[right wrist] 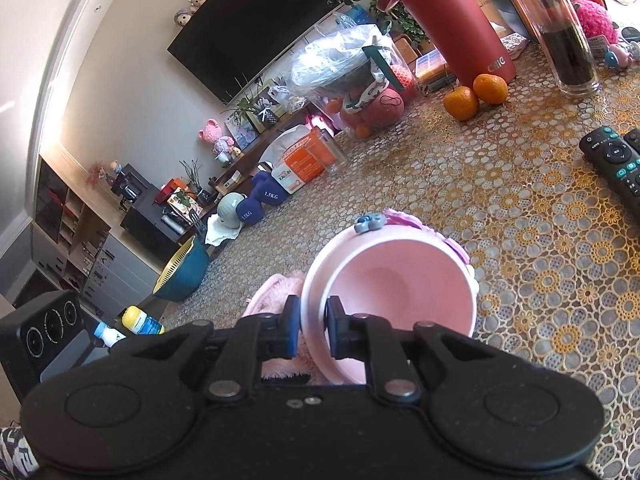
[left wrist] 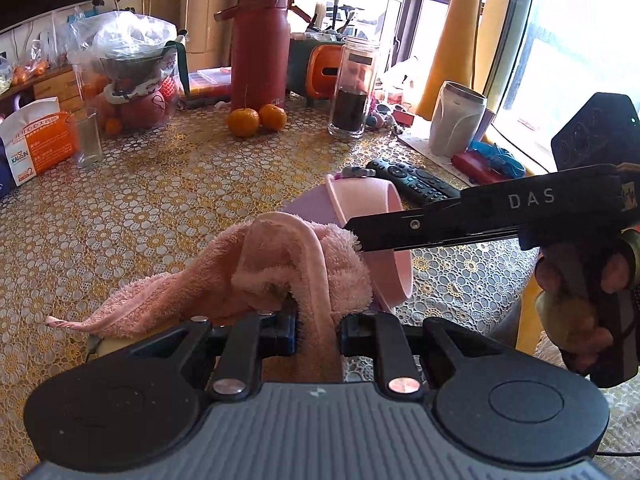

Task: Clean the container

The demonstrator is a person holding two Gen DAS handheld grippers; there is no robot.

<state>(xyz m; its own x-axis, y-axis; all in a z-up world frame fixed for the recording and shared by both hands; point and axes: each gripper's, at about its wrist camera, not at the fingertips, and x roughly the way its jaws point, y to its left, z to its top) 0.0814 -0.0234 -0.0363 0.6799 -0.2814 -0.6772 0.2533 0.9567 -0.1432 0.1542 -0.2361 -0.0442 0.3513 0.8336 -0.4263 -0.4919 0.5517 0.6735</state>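
The right gripper (right wrist: 313, 320) is clenched on the near rim of the pink container (right wrist: 396, 284), one finger outside the wall and one inside, holding it tipped on its side above the table (right wrist: 540, 240) with the mouth turned back toward that gripper. So the container's long axis runs straight out ahead of the right tongs, base pointing away and slightly up. The left gripper (left wrist: 318, 330) is clamped on a pink towel (left wrist: 280, 264), which bunches up just in front of its fingers and presses against the container's outer wall, to the right and a little ahead of it. From the left tongs the container lies forward and to the right, with the right gripper's black arm crossing in front of the rim from that side. The left hand is the one placed to wipe; the right only steadies. To reach the inside, I'd judge the cloth must swing round the rim into the mouth, and the right gripper's own fingers on the lip stand in the way there. Beyond the container lies a remote control (left wrist: 412, 182), close past its far side; two oranges (left wrist: 256, 120), a glass jar (left wrist: 352, 92) and a red flask (left wrist: 260, 44) stand well apart, farther ahead.
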